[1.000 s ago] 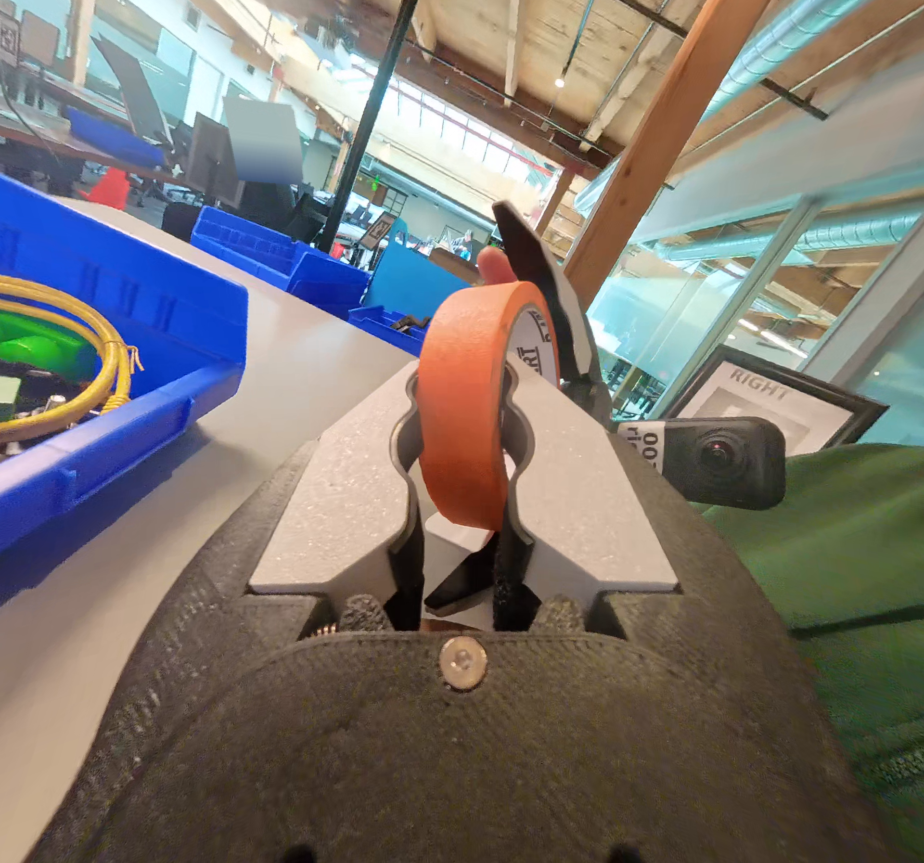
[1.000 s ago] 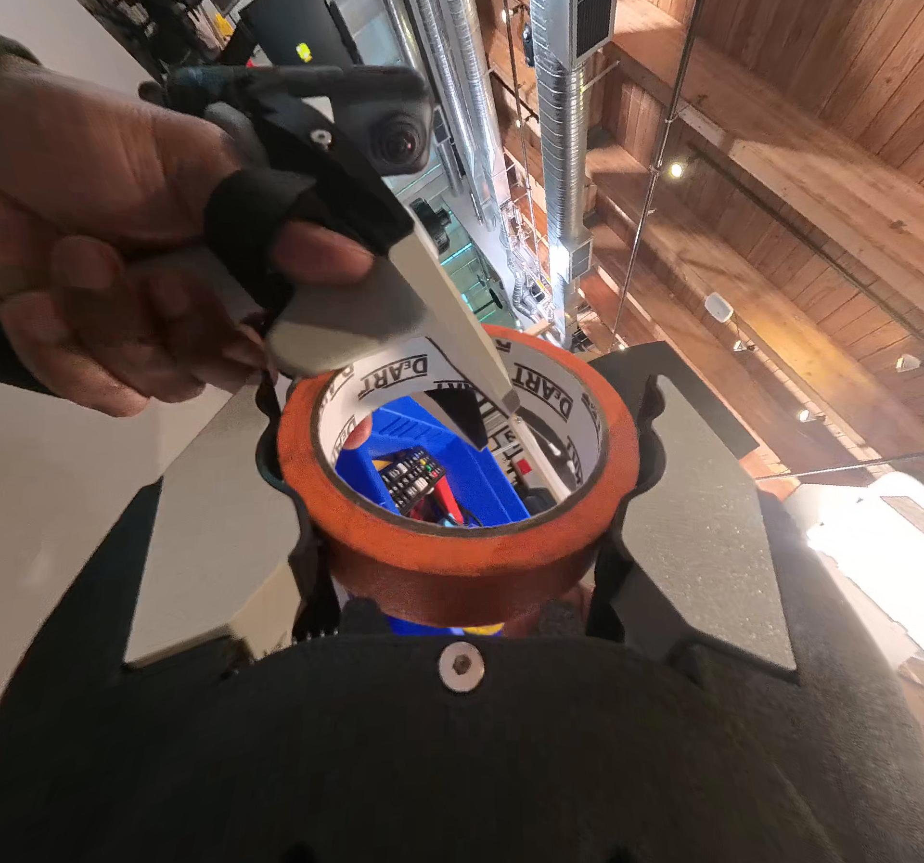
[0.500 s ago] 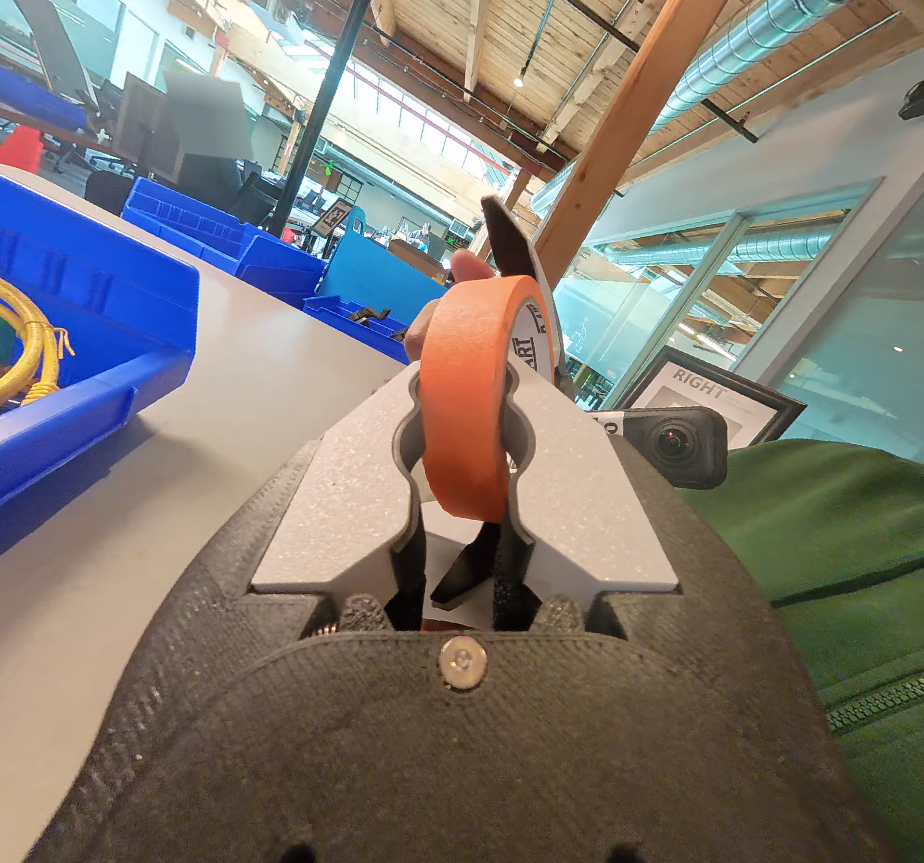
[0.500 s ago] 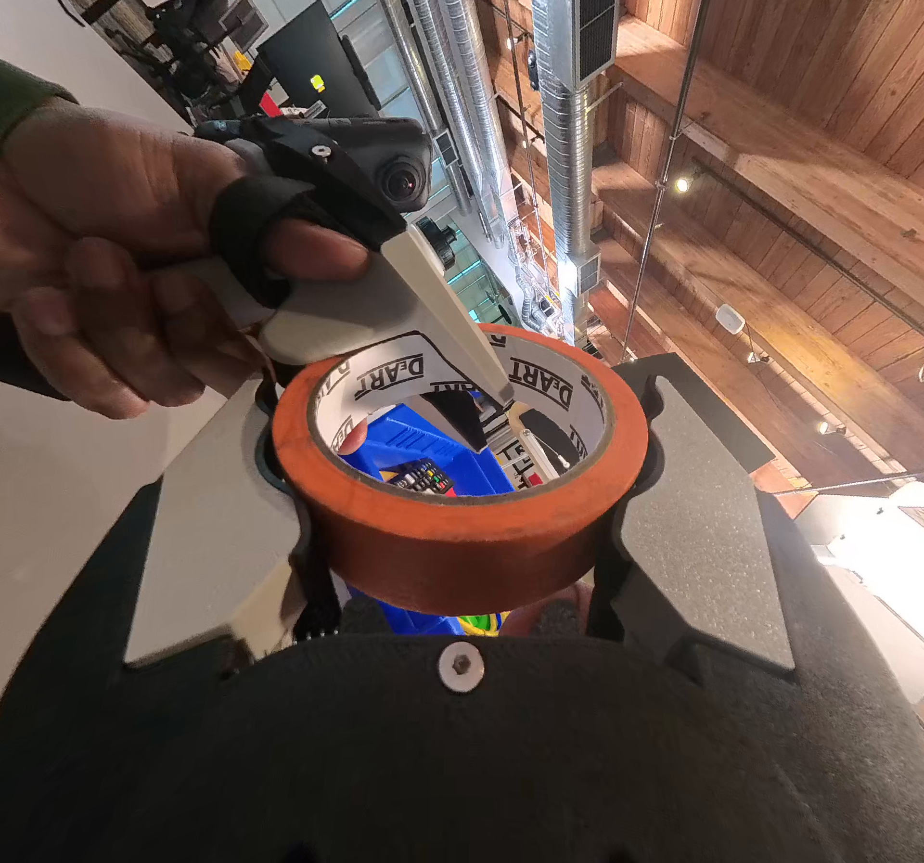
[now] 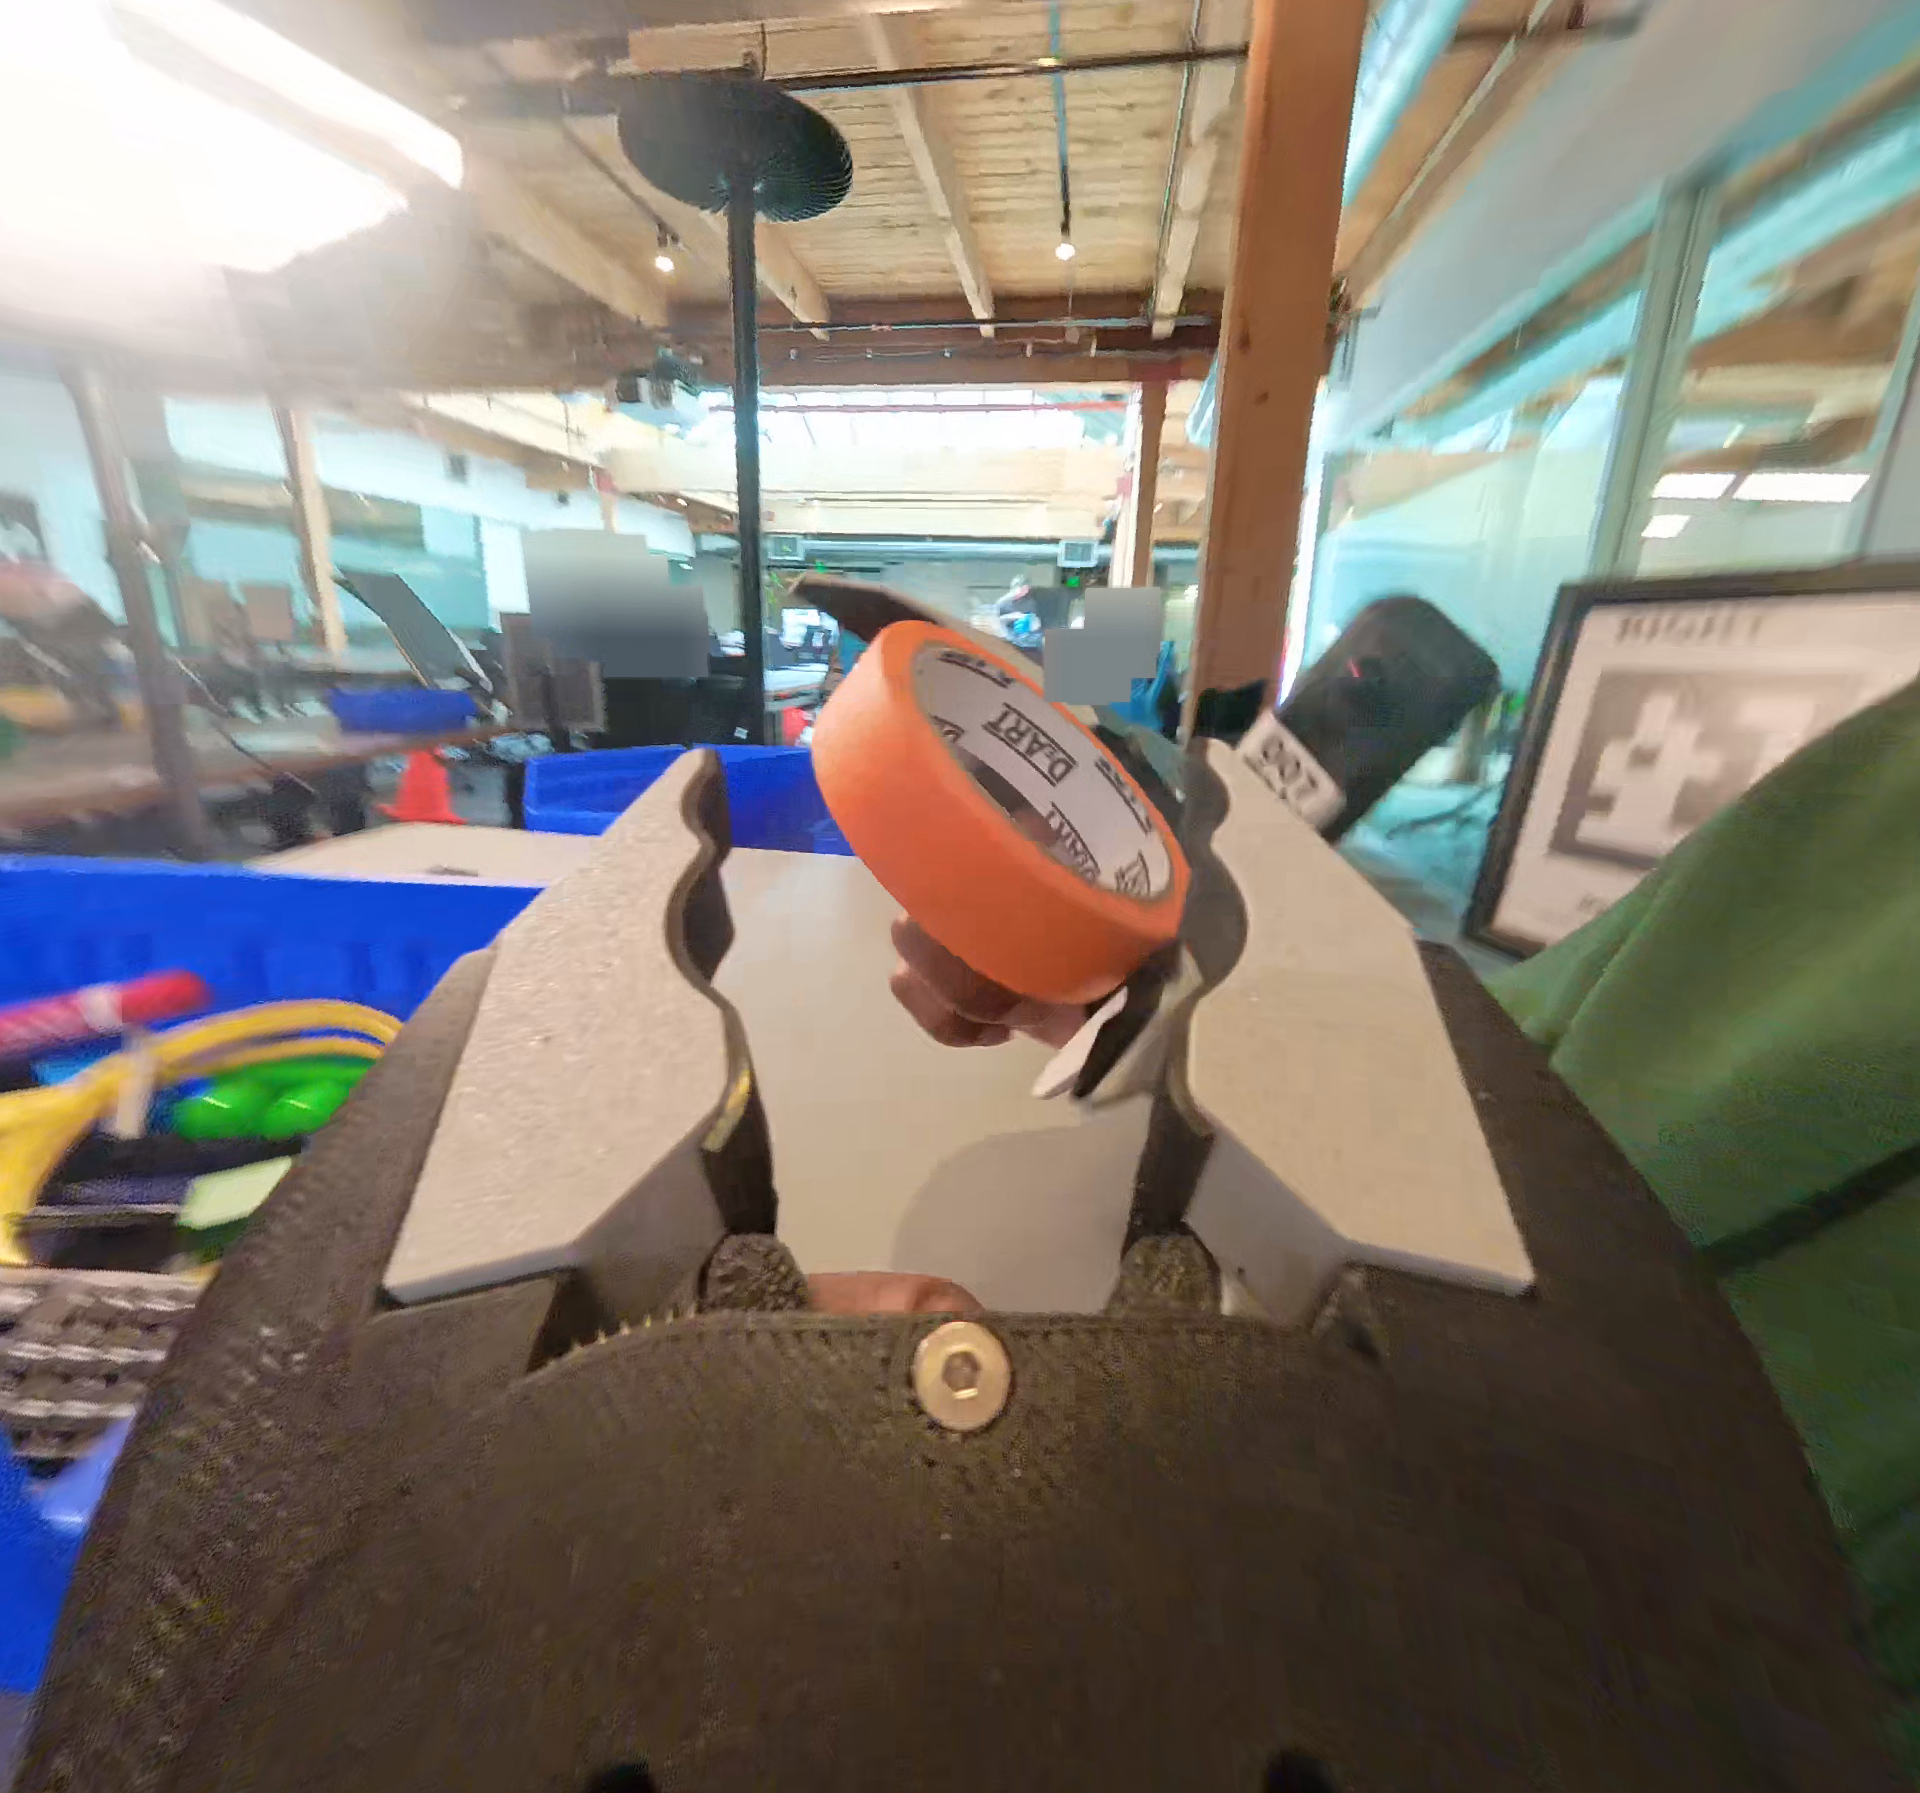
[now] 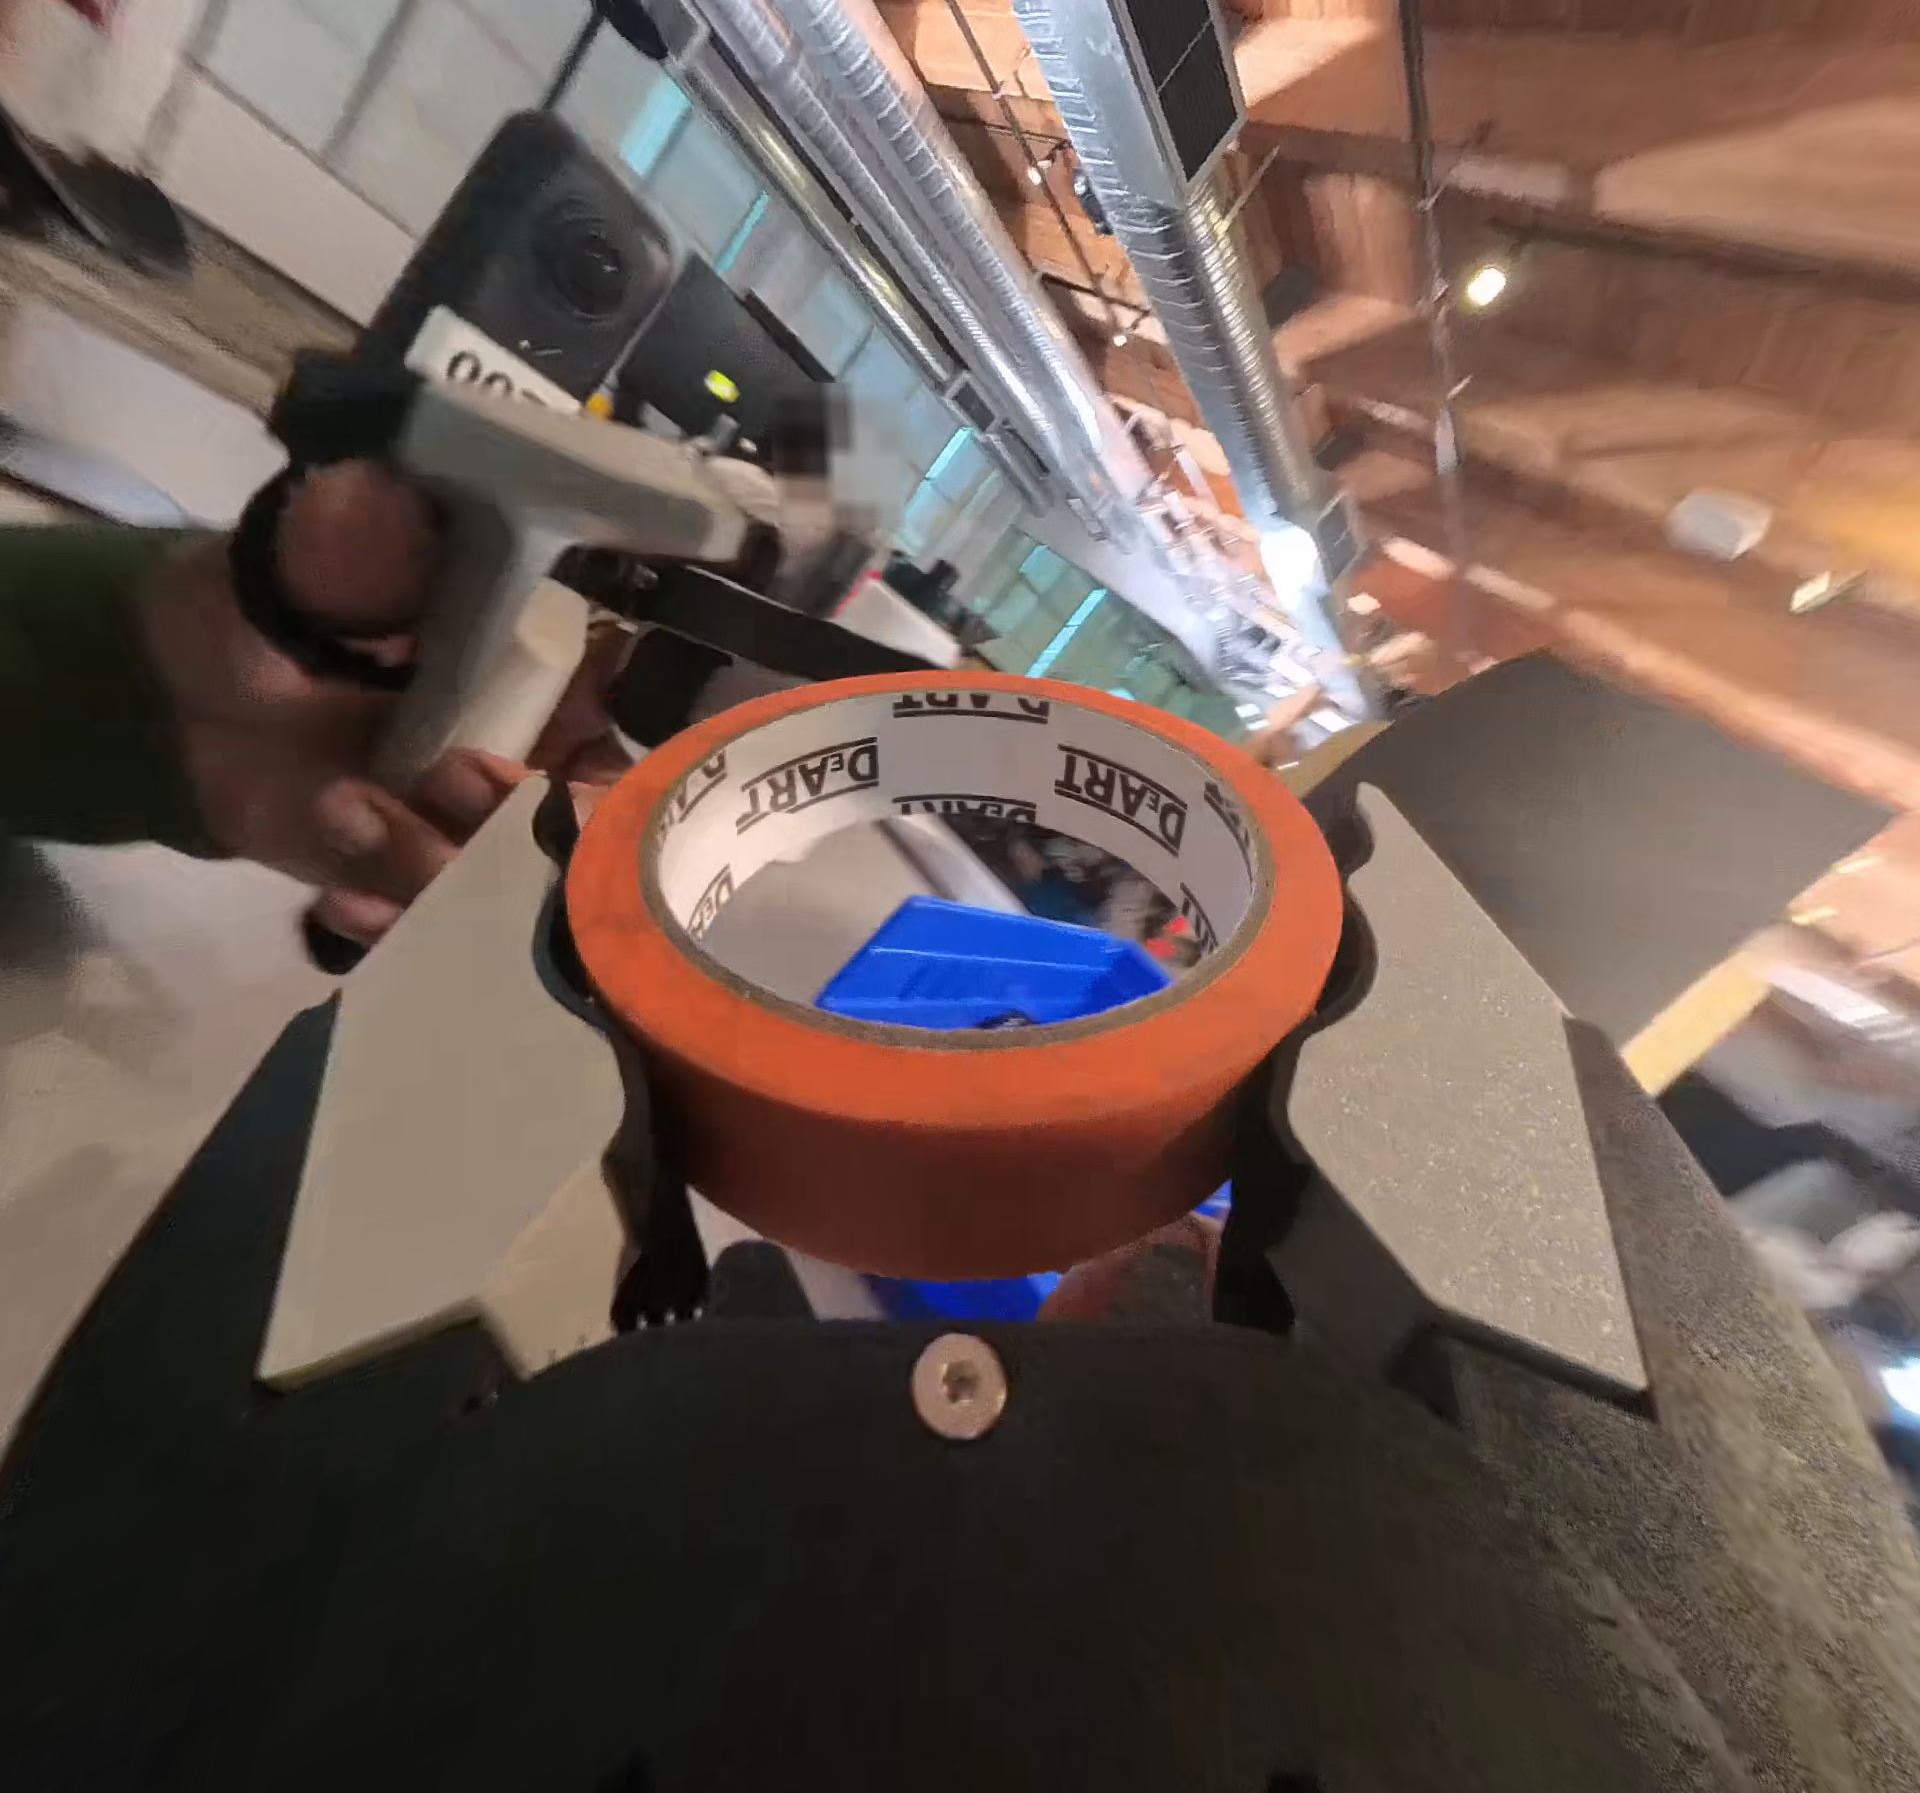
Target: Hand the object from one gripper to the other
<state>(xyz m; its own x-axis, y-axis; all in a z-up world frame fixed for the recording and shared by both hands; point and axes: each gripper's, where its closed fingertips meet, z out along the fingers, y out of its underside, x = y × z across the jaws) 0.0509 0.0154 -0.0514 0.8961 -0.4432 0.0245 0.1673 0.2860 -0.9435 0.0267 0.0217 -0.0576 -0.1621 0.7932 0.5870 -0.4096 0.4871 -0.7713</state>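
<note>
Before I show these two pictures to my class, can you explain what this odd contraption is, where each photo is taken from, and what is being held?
There is no robot here. A person holds a hand-operated gripper in each hand, and each gripper carries a camera looking forward along its two grey fingers. One picture comes from the left gripper, whose jaws stand wide open with nothing between them. The other comes from the right gripper, whose jaws are closed on a roll of orange tape. The same tape shows in the left picture, held up by the other gripper in front of the open jaws. Below lies a grey table with a blue bin holding yellow cable.
</note>
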